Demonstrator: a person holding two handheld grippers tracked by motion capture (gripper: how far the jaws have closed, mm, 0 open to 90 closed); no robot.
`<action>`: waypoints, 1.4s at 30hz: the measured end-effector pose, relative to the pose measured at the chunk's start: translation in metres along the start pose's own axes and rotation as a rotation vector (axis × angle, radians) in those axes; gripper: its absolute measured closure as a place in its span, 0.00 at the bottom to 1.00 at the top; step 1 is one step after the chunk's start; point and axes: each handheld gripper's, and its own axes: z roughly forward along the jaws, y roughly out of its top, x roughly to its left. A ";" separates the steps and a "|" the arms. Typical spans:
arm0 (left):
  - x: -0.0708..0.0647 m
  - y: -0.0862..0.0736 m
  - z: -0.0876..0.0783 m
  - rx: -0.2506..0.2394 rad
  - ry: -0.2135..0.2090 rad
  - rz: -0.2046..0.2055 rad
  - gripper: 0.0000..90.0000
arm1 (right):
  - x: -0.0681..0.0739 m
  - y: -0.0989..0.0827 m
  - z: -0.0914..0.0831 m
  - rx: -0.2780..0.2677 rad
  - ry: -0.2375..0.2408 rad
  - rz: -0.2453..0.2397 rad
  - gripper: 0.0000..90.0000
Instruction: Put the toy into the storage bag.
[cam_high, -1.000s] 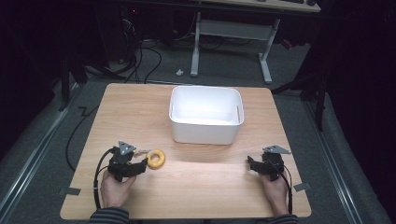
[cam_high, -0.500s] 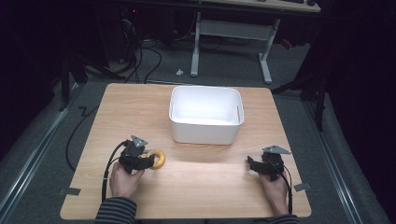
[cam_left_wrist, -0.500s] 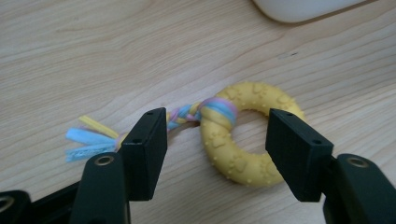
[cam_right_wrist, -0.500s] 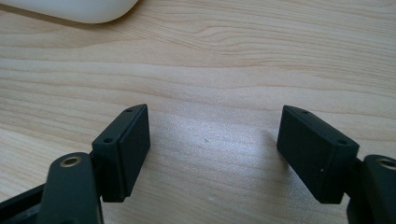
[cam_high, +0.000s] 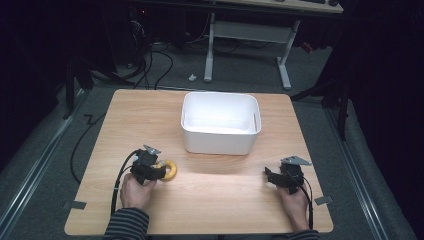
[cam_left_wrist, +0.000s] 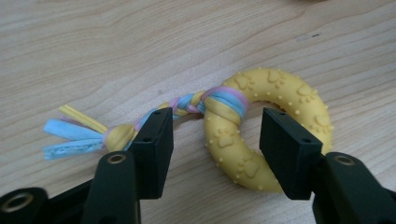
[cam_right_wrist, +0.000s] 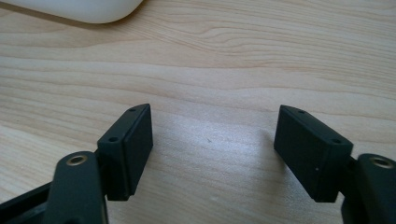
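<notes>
Two grippers sit low in the high view. The left gripper (cam_left_wrist: 215, 140), jaws just closing but not yet pressing, straddles the yellow ring toy (cam_left_wrist: 261, 126) at lower left. The right gripper (cam_right_wrist: 212, 149) gapes wide over bare table (cam_right_wrist: 243, 56).

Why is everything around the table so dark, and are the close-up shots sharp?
High view: light falls on the table, glaring inside the white bin; the room behind is nearly black. Left gripper view: the yellow ring toy is crisp. Right gripper view: wood grain sharp, the jaws casting soft shadows.
</notes>
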 end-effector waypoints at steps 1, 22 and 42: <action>0.001 0.000 0.001 0.007 -0.005 -0.010 0.52 | 0.000 0.000 0.000 0.001 0.002 -0.003 0.32; -0.007 0.005 0.013 0.031 -0.009 -0.008 0.70 | 0.000 0.000 0.000 0.000 0.003 -0.005 0.32; 0.001 0.007 0.002 -0.027 -0.101 -0.075 0.73 | 0.000 0.000 0.000 0.000 0.003 -0.004 0.32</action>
